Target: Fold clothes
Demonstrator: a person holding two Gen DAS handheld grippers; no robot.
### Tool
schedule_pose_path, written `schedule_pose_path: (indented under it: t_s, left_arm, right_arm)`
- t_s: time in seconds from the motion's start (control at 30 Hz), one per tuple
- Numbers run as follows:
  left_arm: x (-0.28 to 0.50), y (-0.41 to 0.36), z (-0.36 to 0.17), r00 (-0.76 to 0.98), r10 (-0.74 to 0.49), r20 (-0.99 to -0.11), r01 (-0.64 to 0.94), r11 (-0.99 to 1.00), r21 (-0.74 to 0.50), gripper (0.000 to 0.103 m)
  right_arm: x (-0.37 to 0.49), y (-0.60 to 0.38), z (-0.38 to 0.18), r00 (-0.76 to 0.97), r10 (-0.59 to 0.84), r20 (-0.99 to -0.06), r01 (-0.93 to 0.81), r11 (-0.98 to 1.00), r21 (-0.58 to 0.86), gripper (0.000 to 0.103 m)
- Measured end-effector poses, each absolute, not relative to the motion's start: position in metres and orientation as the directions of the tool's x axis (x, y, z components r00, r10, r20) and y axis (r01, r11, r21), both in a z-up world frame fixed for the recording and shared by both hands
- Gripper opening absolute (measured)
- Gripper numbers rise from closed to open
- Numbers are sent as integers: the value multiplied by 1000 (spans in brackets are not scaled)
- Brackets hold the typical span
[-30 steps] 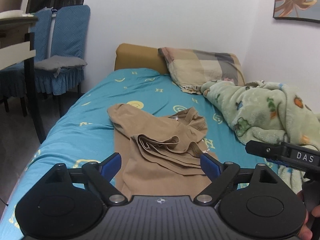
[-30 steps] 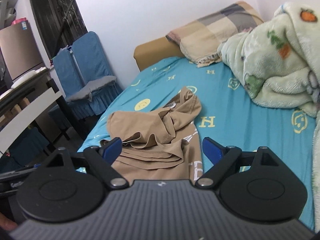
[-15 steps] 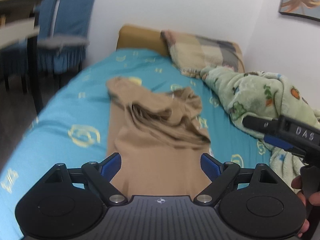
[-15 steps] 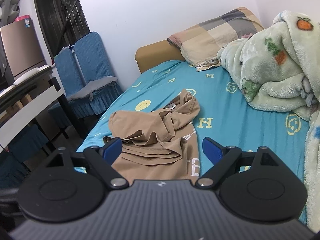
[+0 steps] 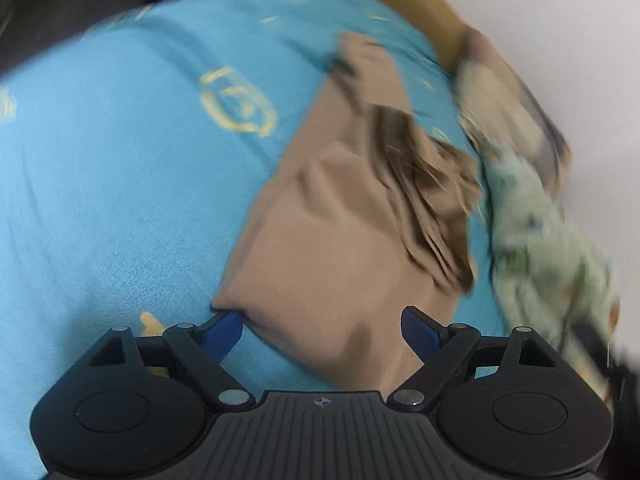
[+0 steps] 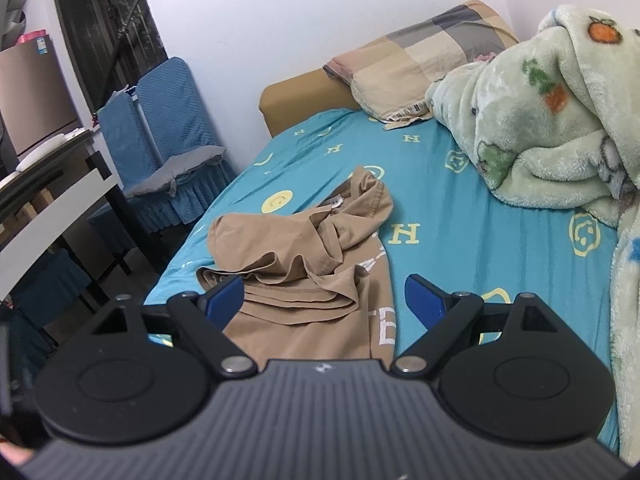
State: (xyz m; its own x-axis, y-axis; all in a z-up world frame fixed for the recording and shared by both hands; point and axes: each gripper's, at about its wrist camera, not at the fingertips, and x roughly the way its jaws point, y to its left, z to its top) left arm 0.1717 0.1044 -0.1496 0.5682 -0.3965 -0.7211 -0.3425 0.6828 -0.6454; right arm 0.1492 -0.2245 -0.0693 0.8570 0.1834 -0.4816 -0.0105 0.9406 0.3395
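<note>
While the left gripper (image 5: 322,322) is tilting down over the near hem of the tan shirt (image 5: 344,224), its jaws are standing wide apart with nothing pinched; one blue pad (image 5: 224,330) is sitting right at the shirt's near-left corner, the other over the cloth further along the hem. The left wrist view is smearing with motion, so contact between pad and fabric is not resolvable.

The shirt is lying lengthwise along the left half of the bed (image 6: 460,208), lower part flat towards the foot edge, upper part bunched in a heap of folds towards the headboard, collar uppermost. The right gripper (image 6: 324,300) is hovering over the same hem, jaws likewise spread and empty.

Risks, as judged:
- The shirt is doubled here, so a shallow bite is likely catching the top layer only, and the lower one is then dragging and skewing the fold.
- A deep bite is risking the turquoise sheet (image 5: 120,200) coming up with the hem.
- The bunched upper part is not spread; folding over it is trapping creases and giving a lumpy stack.
- The green blanket (image 6: 552,120) is crowding the right edge of the bed; a wide swing of cloth is liable to snag on it.
- The left edge of the bed is close to the shirt; a sideways pull is liable to slide it off.
</note>
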Motion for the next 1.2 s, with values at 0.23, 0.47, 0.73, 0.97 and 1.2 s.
schedule_pose_path:
  t_s: [0.23,0.47,0.73,0.97,1.2]
  left_arm:
    - [179,119,-162,637,-343,-691,-415,602,-682,55]
    - [177,133,-169,641,-330,-692,-453,566,-689,18]
    - [168,134,-161,677,-336,-655,-427,546,-721,13]
    - [166,133,-160,680,-328,-656,-429,547,-719,13]
    - [166,135,-163,672,-332,-662,-448,529,-720,13]
  right_arm:
    - [149,-228,-75,840,210,-501,2,921,389,89]
    - [157,-242,-99,762,364,-536,67,779,624,89]
    - [172,-245,-152,631,626,-458,179,457,871,90]
    - [179,-216,-175,513,703,-494,212,454,866,81]
    - [168,-210,-186,492,726,-481,306,373,876,79]
